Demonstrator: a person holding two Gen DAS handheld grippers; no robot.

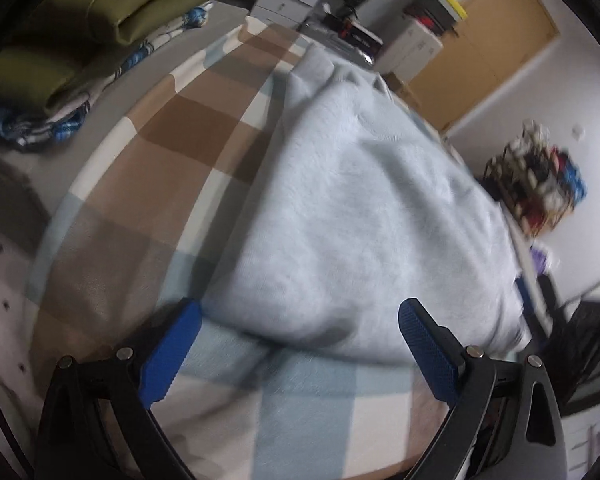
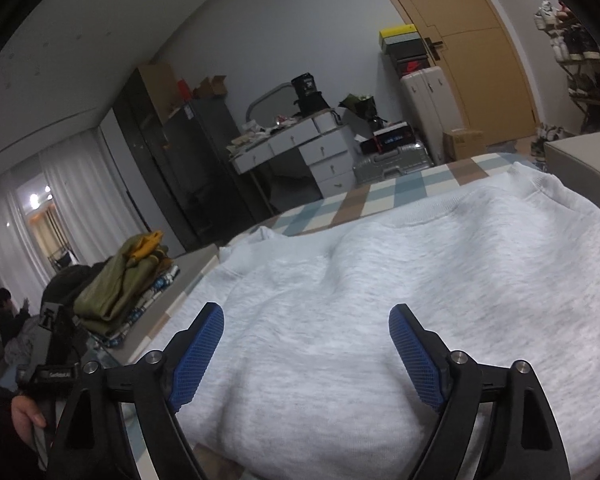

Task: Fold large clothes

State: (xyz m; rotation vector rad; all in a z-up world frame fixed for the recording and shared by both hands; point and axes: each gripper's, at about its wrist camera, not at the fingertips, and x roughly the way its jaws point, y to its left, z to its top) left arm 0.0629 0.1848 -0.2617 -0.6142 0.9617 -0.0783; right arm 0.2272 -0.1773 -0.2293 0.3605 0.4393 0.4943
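Note:
A large pale grey sweatshirt lies spread on a bed with a checked cover. My left gripper hovers over the garment's near edge, its blue pads wide apart and nothing between them. In the right wrist view the same sweatshirt fills the foreground, its ribbed collar at the far side. My right gripper stands open just above the fabric, pads clear of it. The left gripper's handle and the person's hand show at the left edge of that view.
A stack of folded olive and patterned clothes sits on the bed's left part. Beyond the bed are a white drawer desk, suitcases, a wooden door and a shoe rack. A seated person is far left.

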